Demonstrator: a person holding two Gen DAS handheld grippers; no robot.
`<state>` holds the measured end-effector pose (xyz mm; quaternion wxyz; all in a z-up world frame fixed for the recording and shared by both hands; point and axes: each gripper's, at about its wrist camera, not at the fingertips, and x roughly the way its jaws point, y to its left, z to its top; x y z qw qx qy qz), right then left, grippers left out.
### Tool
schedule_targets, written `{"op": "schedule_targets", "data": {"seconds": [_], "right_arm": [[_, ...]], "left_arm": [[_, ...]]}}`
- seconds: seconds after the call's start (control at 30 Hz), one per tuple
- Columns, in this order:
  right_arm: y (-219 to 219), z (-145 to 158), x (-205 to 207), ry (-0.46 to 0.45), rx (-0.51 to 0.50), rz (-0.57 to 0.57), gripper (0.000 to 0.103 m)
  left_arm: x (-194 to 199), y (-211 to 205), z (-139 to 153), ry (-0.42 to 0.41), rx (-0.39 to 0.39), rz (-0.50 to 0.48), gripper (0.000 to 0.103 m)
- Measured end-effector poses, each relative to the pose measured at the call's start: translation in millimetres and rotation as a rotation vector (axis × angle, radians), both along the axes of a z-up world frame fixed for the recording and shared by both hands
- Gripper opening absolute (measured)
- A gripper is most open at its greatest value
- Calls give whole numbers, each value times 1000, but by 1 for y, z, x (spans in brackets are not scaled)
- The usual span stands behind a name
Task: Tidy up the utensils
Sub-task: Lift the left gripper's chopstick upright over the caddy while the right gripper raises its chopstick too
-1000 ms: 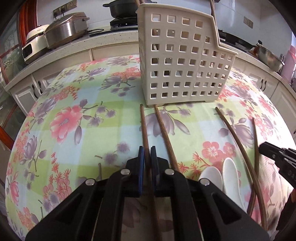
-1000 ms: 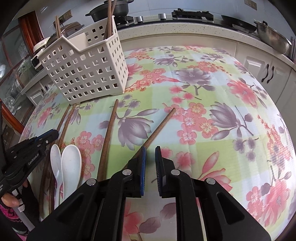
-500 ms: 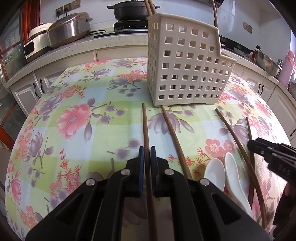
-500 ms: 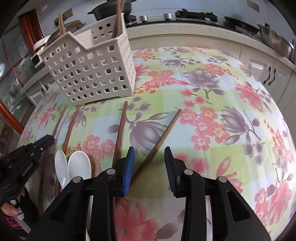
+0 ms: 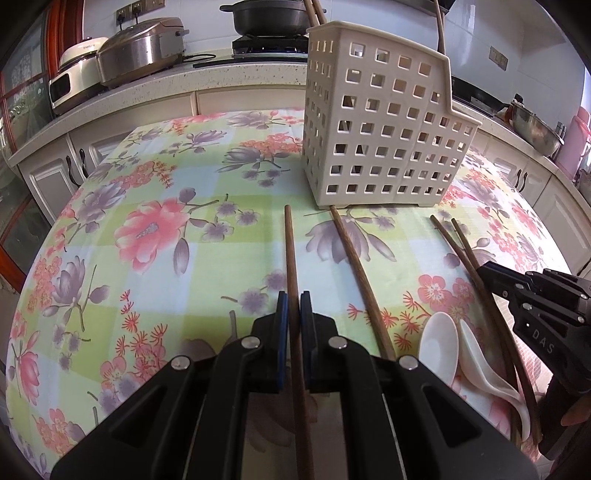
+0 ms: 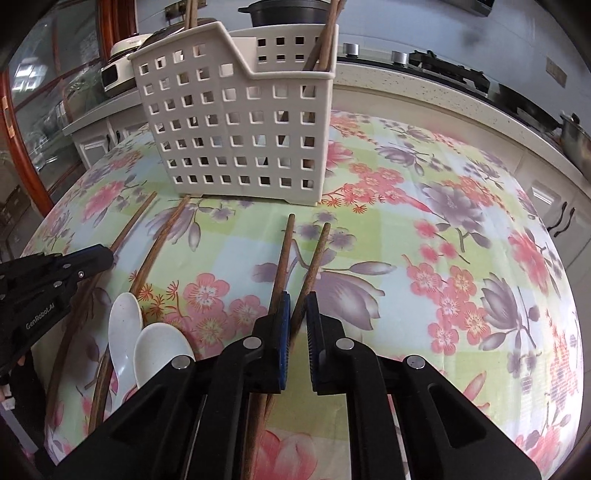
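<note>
My left gripper [image 5: 294, 301] is shut on a brown chopstick [image 5: 290, 254] that points toward the cream perforated utensil basket [image 5: 384, 136]. A second chopstick [image 5: 356, 273] lies beside it on the cloth. My right gripper [image 6: 297, 301] is shut on another chopstick [image 6: 314, 254], with a further chopstick [image 6: 282, 251] touching its left finger on the outside. Two white spoons [image 6: 147, 332] lie at the left of the right wrist view, with more chopsticks. The basket [image 6: 236, 129] holds upright chopsticks.
The table has a floral cloth [image 5: 155, 229]. Behind it runs a kitchen counter with rice cookers [image 5: 136, 48], a black pot [image 5: 269, 14] on a stove and a steel bowl [image 5: 535, 125]. Cabinets stand below the counter.
My left gripper has risen and drawn back a little with its chopstick. My right gripper opened, moved toward the basket and closed on a chopstick, bringing it next to the neighbouring one.
</note>
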<state>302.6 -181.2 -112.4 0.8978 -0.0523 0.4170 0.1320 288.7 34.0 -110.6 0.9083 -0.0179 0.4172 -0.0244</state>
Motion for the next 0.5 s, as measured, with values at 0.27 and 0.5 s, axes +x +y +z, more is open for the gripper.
{"op": "schedule_targets", "data": {"seconds": [0.27,0.5], "right_arm": [[0,1,4,40,-3,-11,11],[2,1,9,40,-15,-39,10]], "left_arm": [[4,4,-2,20,-1,15,7],[12,2,-3,21,26,14,7]]}}
